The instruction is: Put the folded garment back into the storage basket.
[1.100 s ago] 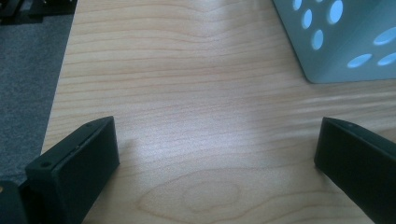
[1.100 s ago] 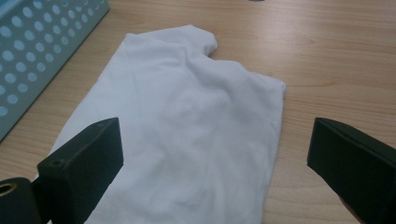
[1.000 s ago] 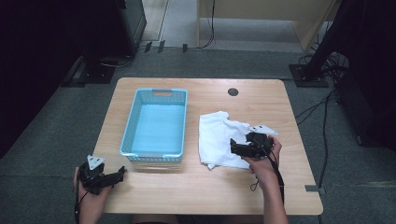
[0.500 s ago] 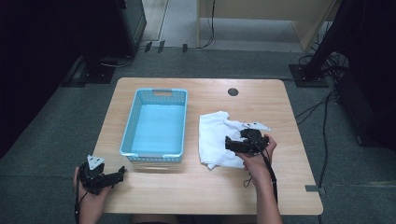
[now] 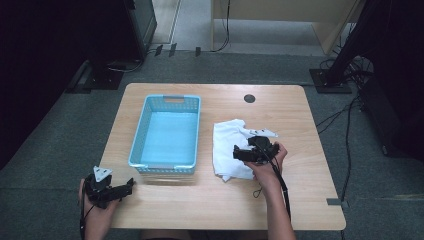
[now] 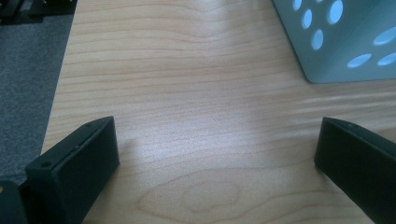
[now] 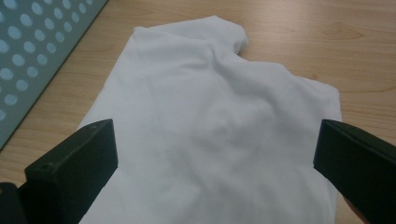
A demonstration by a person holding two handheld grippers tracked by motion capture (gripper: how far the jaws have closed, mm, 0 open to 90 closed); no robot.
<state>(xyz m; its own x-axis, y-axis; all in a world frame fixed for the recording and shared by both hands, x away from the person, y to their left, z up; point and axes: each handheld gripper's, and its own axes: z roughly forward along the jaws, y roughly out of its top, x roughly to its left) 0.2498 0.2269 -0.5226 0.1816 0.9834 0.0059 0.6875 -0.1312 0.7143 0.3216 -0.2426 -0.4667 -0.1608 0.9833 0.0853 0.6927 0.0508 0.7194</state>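
Light blue perforated basket (image 5: 166, 132) sitting on wooden table (image 5: 210, 200); round dark grommet (image 5: 249, 98) near far edge; grey carpet (image 5: 55, 150) around.

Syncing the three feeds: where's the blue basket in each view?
High view: blue basket left of centre on the table.
Left gripper view: its perforated corner at top right.
Right gripper view: its perforated wall along the left edge.
Shared landmark: the wooden tabletop.
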